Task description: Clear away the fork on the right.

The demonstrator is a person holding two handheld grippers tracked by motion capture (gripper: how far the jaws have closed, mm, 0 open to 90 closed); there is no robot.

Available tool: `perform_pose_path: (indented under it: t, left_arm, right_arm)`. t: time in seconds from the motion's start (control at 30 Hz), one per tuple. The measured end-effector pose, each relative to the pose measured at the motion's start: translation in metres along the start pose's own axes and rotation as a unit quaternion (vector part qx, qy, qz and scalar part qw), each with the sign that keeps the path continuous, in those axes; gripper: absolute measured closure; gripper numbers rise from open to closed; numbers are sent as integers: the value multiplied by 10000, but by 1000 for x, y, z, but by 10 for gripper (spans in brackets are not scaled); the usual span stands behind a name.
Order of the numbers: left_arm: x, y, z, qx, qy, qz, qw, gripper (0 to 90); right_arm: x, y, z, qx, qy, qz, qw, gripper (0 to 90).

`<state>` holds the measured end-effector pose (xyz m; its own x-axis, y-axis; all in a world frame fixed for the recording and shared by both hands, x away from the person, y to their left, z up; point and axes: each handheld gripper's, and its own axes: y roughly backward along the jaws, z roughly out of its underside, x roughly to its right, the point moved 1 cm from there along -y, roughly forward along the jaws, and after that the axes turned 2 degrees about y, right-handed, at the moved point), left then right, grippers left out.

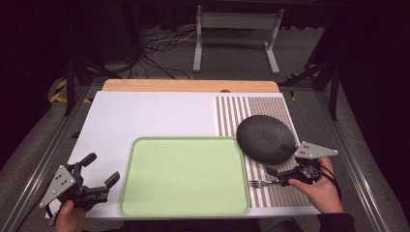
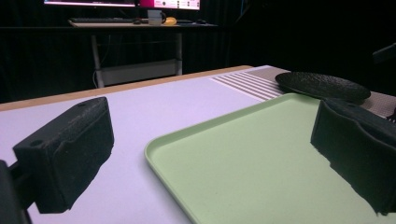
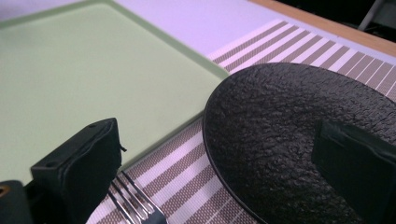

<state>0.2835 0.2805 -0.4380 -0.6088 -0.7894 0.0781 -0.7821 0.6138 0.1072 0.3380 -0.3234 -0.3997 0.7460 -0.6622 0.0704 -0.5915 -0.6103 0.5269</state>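
Looks like a fork pickup, judging by the right gripper (image 1: 278,176) sitting low over the striped placemat (image 1: 232,113) just right of the green tray (image 1: 183,176). Finds the fork (image 1: 256,183) lying flat on that placemat, close to the tray's right edge near its front corner, tines pointing toward the tray and handle running back under the gripper. Shows both right jaws spread well apart in the right gripper view, with the tines low between them and nearer the left jaw, so nothing is clamped yet. To do this well: centre the handle between the jaws before closing, since it seems off to one side now; come down until the pads nearly meet the placemat, because a thin flat handle gives little to catch; close slowly and squarely across the handle's narrow sides, not on the tines; lift straight up before moving sideways. Worth minding the black plate (image 1: 266,137), which lies right of the tray's far right corner, just beyond the gripper, with its rim close to the farther jaw; could get nudged by a wide swing. As for pose: right hand (image 1: 321,188) wrapped round the gripper from the near side, aimed leftward toward the tray and tilted down. Left gripper (image 1: 100,169) held over the white worktop (image 1: 145,111) just left of the tray's front left corner, jaws wide apart and empty, pointing across the tray, apparently idle.
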Motion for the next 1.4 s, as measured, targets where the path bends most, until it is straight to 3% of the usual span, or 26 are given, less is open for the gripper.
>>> perform_pose_path:
  t: [0.1,0.17,0.27,0.43,0.57,0.73,0.77,0.9,1.0,1.2,1.23,1.33,1.4]
  left_arm:
    - [0,0,0,4,0,-5,10000,0]
    - [0,0,0,2,4,-6,10000,0]
    - [0,0,0,3,5,-4,10000,0]
    - [-1,0,0,5,15,-19,10000,0]
    - [-1,1,0,21,44,-21,10000,0]
    - [-1,1,0,21,35,-26,10000,0]
    - [-1,1,0,20,38,-27,10000,1]
    - [-1,1,0,21,46,-30,10000,0]
    - [-1,1,0,22,49,-31,10000,0]
    - [-1,1,0,26,53,-36,10000,0]
    - [-1,1,0,26,53,-36,10000,0]
    - [-1,1,-1,10,46,-26,10000,0]
    - [-1,1,0,11,50,-30,10000,0]
  right_arm:
    - [0,0,-7,-415,164,-47,9990,17]
    - [1,0,-8,-550,209,-55,9983,20]
    - [2,-3,-12,-952,302,-142,9949,26]
    - [3,-6,-17,-1303,516,-193,9899,39]
    - [2,-10,-19,-1757,716,-258,9815,44]
    - [4,-12,-18,-1962,682,-461,9771,72]
    - [4,-13,-17,-2104,736,-468,9737,76]
    - [5,-14,-17,-2334,894,-514,9669,83]
    - [5,-15,-18,-2415,960,-528,9642,85]
    - [6,-17,-18,-2757,1077,-620,9532,104]
    - [6,-17,-18,-2757,1077,-620,9532,104]
    - [7,-17,-16,-2935,1137,-652,9469,109]
    - [7,-18,-16,-2996,1164,-647,9447,111]
